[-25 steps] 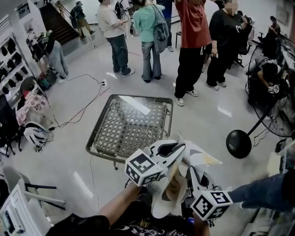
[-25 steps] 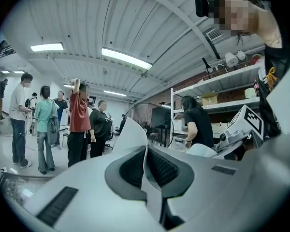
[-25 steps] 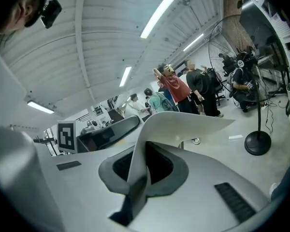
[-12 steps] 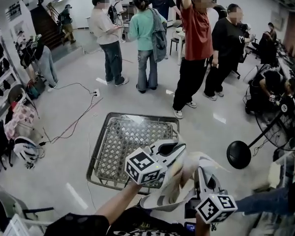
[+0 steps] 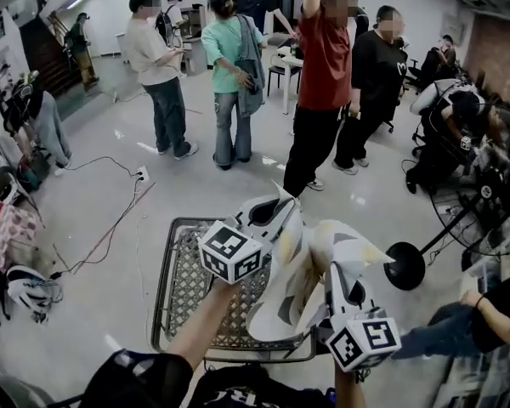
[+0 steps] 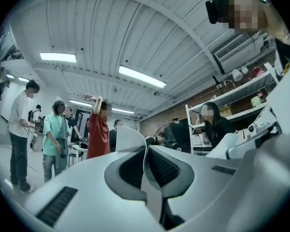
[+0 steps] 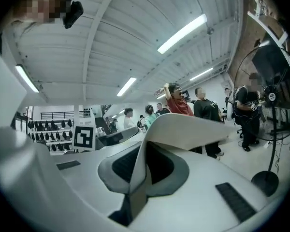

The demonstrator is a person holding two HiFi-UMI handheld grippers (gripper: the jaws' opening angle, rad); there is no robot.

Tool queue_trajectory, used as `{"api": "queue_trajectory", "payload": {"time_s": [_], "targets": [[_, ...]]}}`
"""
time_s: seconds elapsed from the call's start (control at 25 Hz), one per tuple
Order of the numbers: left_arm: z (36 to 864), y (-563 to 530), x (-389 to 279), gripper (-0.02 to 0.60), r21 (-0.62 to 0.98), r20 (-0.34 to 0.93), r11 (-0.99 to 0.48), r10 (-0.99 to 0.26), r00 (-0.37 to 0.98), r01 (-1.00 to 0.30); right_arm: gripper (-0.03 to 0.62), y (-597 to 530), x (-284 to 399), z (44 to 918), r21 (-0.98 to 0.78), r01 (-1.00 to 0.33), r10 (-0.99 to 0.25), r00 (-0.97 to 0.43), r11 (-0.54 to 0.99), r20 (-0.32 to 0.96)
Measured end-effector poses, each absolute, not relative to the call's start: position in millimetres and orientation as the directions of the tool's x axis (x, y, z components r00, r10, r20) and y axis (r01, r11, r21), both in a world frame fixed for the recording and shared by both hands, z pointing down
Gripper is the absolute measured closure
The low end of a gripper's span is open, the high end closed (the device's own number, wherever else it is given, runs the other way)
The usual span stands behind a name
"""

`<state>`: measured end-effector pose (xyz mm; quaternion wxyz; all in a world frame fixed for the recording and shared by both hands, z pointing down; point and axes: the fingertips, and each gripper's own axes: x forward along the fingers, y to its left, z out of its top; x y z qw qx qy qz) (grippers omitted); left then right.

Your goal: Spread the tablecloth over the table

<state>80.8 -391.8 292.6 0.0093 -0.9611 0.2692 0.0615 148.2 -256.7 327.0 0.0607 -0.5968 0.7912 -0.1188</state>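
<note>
Both grippers hold the bunched tablecloth (image 5: 299, 272) above the right half of the mesh-topped table (image 5: 180, 289), seen from the head view. The left gripper (image 5: 276, 213) has its jaws clamped on a thin fold of cloth (image 6: 128, 140), as the left gripper view (image 6: 146, 167) shows. The right gripper (image 5: 338, 275) likewise has its jaws pinched tight on a cloth edge (image 7: 183, 125) that curls up and over them in the right gripper view (image 7: 137, 174). The cream cloth hangs in folds between the two grippers and is not spread.

The table's left edge, far left corner and near edge are in plain sight. Its right edge is hidden behind the cloth and grippers. The mesh top lies bare on the left half.

From the table's 9 to 11 o'clock runs open grey floor (image 5: 93, 185), crossed by a cable (image 5: 110, 228) leading to a power strip (image 5: 140, 175). At 12 o'clock a group of standing people (image 5: 314, 83) is well apart from the far edge, with bare floor between. At 3 o'clock the round black base of a standing fan (image 5: 405, 266) sits near the table's right side. At 4 o'clock a seated person's leg in jeans (image 5: 446, 334) reaches in near the right gripper. Bags and a helmet (image 5: 25, 289) line the floor at 9 o'clock, well apart from the table.
</note>
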Motion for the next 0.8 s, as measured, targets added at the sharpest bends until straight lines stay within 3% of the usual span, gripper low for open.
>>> {"api": "queue_trajectory", "payload": {"time_s": [0.24, 0.48, 0.8], "targets": [[299.5, -478.6, 16.1, 0.549, -0.131, -0.084, -0.748, -0.646, 0.759, -0.651, 0.566, -309.5, 129.6, 335.3, -0.194, -0.956, -0.971, -0.232, 0.218, 0.051], [332.6, -520.3, -90.2, 0.548, -0.123, -0.050, -0.603, -0.790, 0.611, -0.788, 0.568, -330.4, 131.2, 360.1, -0.273, -0.947, -0.981, -0.186, 0.167, 0.046], [367.3, -552.2, -201.4, 0.548, -0.072, 0.047, -0.398, -0.917, 0.396, -0.914, 0.563, -357.0, 107.6, 372.8, -0.337, -0.894, -0.943, -0.330, 0.296, 0.049]]}}
